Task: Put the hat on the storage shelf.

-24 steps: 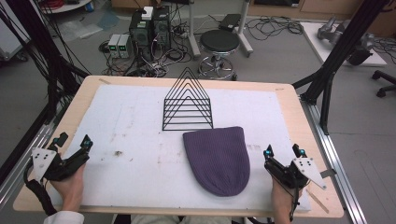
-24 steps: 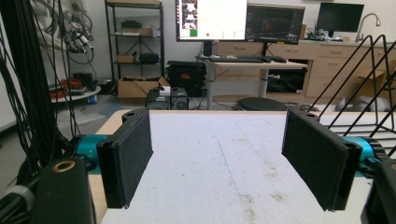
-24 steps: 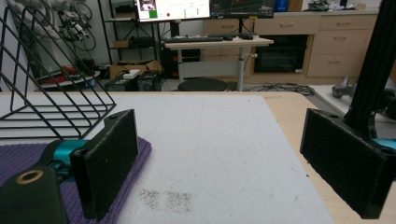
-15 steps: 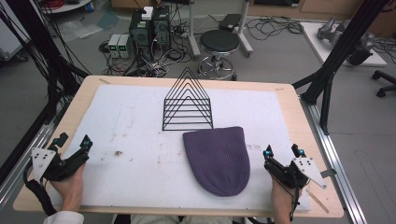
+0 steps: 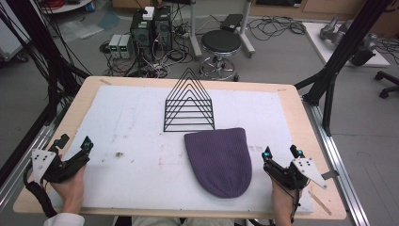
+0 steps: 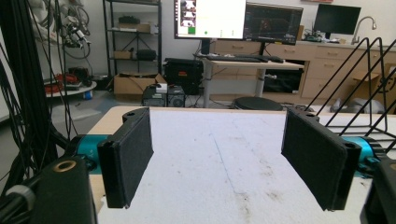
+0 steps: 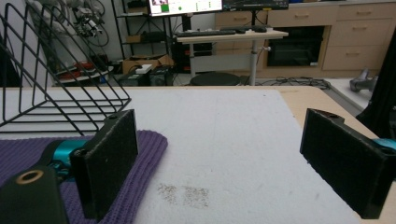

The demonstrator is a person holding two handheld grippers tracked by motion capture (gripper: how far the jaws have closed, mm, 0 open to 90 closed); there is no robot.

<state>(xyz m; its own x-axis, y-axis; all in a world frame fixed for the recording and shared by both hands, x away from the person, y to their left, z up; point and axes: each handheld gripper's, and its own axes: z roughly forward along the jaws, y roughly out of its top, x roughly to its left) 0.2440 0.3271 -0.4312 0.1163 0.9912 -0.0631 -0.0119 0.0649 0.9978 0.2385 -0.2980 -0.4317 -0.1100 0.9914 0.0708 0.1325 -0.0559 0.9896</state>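
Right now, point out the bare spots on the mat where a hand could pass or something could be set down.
Widest free patch: between the left hand-held gripper and the purple hat, left of the wire rack. Another lies right of the rack, above the right hand-held gripper. Crowded: mid-mat, where the hat's edge almost meets the rack's base.

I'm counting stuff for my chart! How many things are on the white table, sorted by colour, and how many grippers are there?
Purple: 1, the knit hat
Black: 1, the wire rack
Grippers: 2, the left gripper and the right gripper, both with jaws open and nothing between them
Total: 4
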